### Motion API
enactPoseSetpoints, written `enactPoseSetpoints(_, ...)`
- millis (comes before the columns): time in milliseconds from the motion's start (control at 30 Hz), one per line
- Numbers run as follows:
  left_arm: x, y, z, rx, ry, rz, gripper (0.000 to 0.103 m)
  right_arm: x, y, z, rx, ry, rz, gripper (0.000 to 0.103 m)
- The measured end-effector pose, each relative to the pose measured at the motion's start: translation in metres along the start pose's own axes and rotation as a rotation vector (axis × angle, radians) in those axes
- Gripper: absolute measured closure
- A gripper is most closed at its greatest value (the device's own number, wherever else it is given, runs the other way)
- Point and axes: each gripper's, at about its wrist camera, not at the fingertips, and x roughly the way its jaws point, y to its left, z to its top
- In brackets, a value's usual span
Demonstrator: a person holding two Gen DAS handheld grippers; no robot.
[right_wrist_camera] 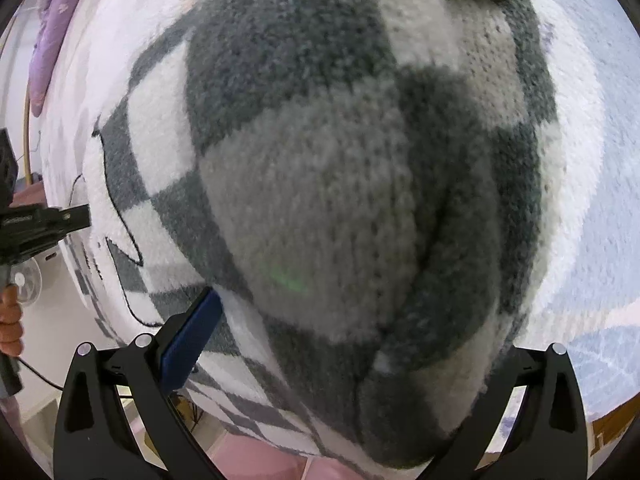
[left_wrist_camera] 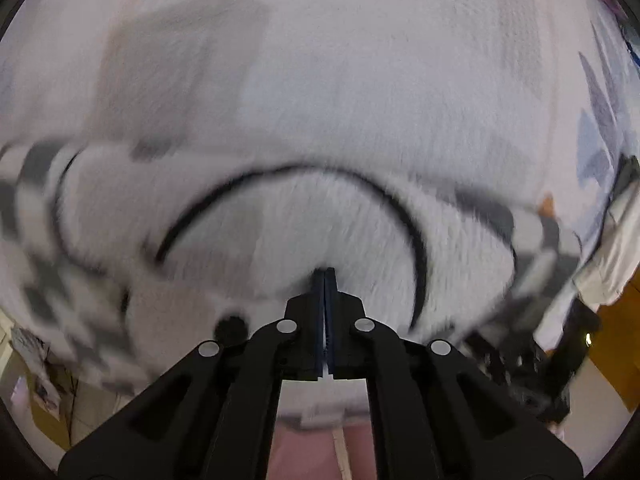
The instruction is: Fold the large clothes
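A large fuzzy knit garment with a grey, dark grey and white checker pattern and thin black lines lies on a white bed. In the left wrist view my left gripper is shut on a white fuzzy part of the garment; the frame is blurred. In the right wrist view my right gripper is open, its jaws wide apart around a bunched fold of the garment. Its left blue pad shows; the right fingertip is hidden behind the fabric. The left gripper also shows at the left edge.
A white bedcover with faint blue-grey shapes lies under the garment. Lilac fabric lies at the far left of the bed. Pink floor tiles show below the bed edge. Wooden furniture stands at the right.
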Motion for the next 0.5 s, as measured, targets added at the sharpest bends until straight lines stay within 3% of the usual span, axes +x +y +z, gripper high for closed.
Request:
enactPoseSetpoints(100, 0.025, 0.0, -0.039, 0.079, 0.056, 0.163, 0.101, 0.005, 0.002, 0.005, 0.013, -0.015, -0.009, 0.006)
enactPoseSetpoints(133, 0.046, 0.005, -0.046, 0.096, 0.016, 0.153, 0.101, 0.008, 0.005, 0.005, 0.01, -0.021, -0.015, 0.006)
enactPoseSetpoints(200, 0.051, 0.011, -0.043, 0.044, -0.07, 0.121, 0.1, 0.01, 0.008, 0.004, -0.011, -0.036, -0.016, 0.006)
enactPoseSetpoints(267, 0.046, 0.021, -0.043, -0.029, -0.062, 0.074, 0.1, 0.009, 0.007, -0.001, -0.049, -0.062, 0.014, 0.006)
enactPoseSetpoints(367, 0.03, 0.016, -0.069, 0.043, -0.05, 0.098, 0.101, 0.011, 0.013, -0.009, -0.125, -0.07, -0.004, 0.007)
enactPoseSetpoints(500, 0.06, 0.047, -0.088, -0.058, -0.067, -0.04, 0.1, 0.017, 0.022, -0.003, -0.095, -0.081, -0.047, 0.006)
